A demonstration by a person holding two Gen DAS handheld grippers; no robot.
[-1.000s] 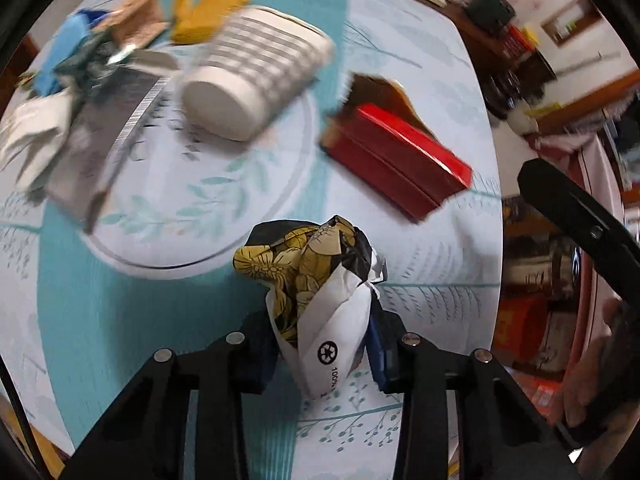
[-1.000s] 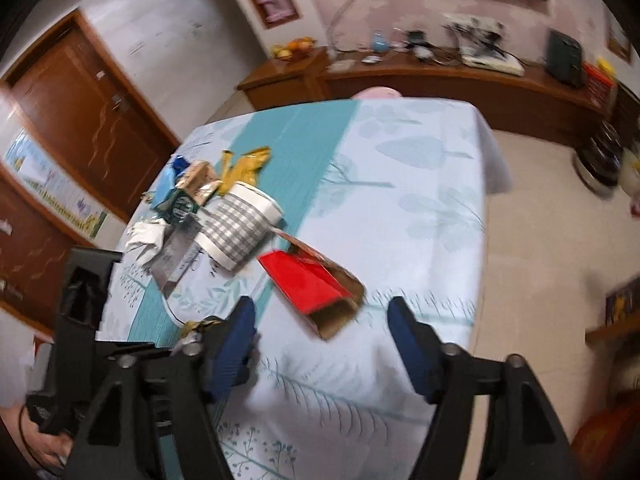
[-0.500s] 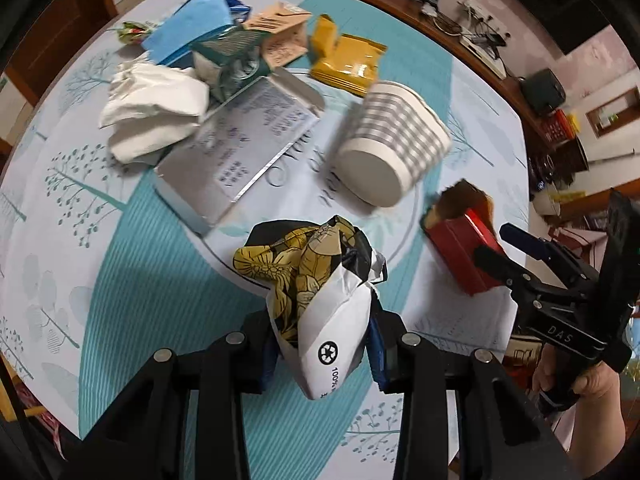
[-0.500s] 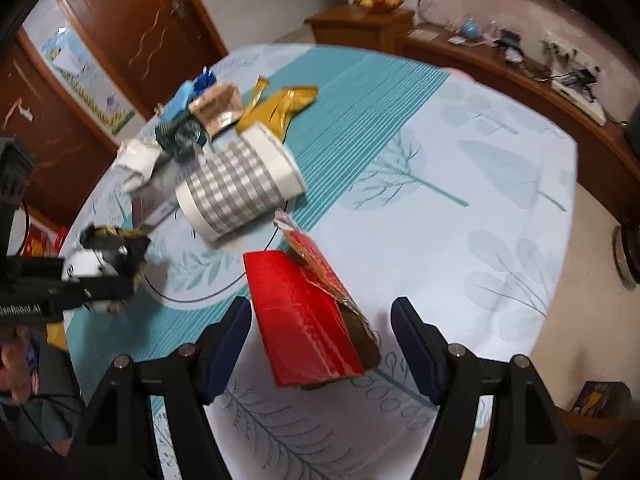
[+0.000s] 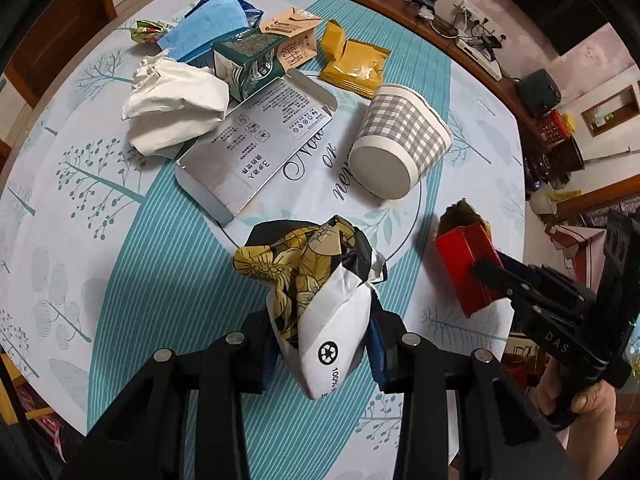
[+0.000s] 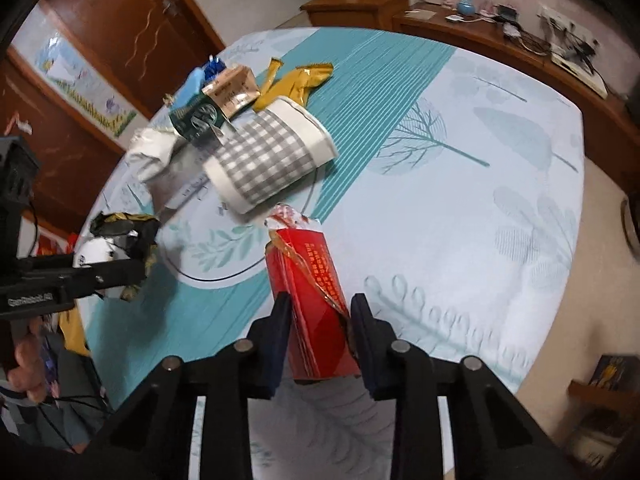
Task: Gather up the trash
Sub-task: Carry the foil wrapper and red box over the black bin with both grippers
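A crumpled paper bag (image 5: 320, 300), black and yellow floral with a white recycling-mark side, is pinched in my left gripper (image 5: 324, 340), which is shut on it above the teal tablecloth. The bag and left gripper (image 6: 120, 256) also show at the left of the right wrist view. A red box (image 6: 316, 280) with a torn brown top lies near the table's right edge (image 5: 464, 264). My right gripper (image 6: 320, 312) straddles the box's near end. Its jaws are closing, and both pads touch the box's sides.
Beyond the bag lie a grey checked paper cup (image 5: 404, 136) on its side, a flattened silver carton (image 5: 256, 140), white crumpled tissue (image 5: 176, 108), a green carton (image 5: 244, 60), a yellow wrapper (image 5: 356, 64) and a blue mask (image 5: 208, 28). The table's edge (image 6: 552, 320) drops off just right of the box.
My right gripper came down over the red box and its wide jaws narrowed onto it. The left gripper, still holding the bag, drew back, bringing more of the table into view.
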